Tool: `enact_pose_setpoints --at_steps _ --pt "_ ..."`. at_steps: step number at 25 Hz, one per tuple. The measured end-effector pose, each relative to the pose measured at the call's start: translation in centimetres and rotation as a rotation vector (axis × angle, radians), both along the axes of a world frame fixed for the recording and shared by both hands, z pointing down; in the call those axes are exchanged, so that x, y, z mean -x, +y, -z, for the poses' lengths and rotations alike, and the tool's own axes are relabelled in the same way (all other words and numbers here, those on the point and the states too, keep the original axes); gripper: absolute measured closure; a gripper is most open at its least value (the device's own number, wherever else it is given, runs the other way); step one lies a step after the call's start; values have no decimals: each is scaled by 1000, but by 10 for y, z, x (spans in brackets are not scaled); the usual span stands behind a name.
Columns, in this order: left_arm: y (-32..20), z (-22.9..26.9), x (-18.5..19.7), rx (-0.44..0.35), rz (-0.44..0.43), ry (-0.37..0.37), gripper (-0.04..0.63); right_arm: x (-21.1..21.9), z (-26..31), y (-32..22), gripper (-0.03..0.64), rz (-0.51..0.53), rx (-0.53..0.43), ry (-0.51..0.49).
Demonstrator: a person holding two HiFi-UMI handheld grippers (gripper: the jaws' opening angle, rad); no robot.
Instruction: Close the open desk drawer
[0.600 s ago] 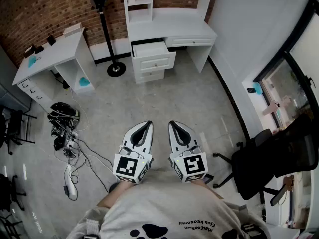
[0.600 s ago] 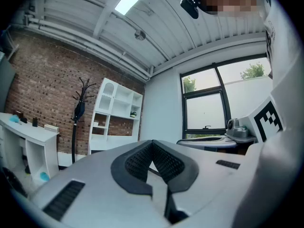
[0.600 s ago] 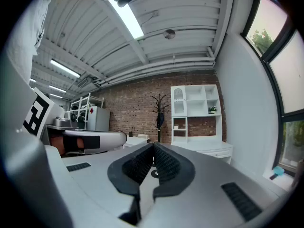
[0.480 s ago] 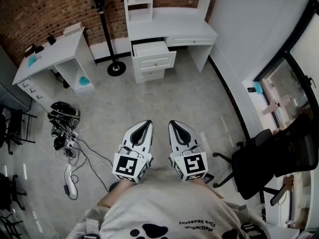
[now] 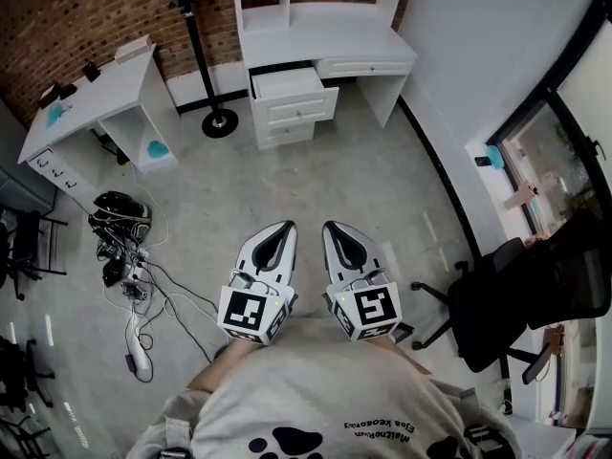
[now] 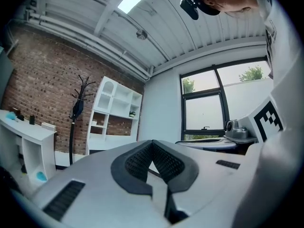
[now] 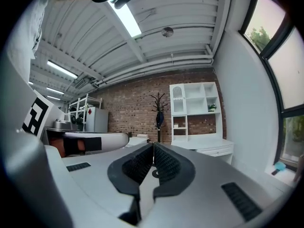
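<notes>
open drawer (image 5: pixel 287 82) well ahead — in line with left gripper (image 5: pixel 284 229); right gripper (image 5: pixel 332 228) alongside; both closed, empty.

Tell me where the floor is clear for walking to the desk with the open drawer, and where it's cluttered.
The grey floor is bare straight ahead up to the open drawer, between the coat stand's base and the right wall. Crowded: the cable tangle on the left, the office chair on the right.
</notes>
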State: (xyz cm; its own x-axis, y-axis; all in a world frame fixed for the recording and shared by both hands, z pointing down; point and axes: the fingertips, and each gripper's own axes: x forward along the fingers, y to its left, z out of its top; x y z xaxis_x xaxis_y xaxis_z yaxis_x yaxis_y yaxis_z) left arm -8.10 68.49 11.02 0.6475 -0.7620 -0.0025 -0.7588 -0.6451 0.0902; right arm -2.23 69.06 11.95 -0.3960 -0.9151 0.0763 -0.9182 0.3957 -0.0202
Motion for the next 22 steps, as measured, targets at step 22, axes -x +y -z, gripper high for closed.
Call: enact_pose_setpoints --at_steps 22 --pt "-118 -26 -10 18 53 18 577 -21 -23 -130 588 29 21 -38"
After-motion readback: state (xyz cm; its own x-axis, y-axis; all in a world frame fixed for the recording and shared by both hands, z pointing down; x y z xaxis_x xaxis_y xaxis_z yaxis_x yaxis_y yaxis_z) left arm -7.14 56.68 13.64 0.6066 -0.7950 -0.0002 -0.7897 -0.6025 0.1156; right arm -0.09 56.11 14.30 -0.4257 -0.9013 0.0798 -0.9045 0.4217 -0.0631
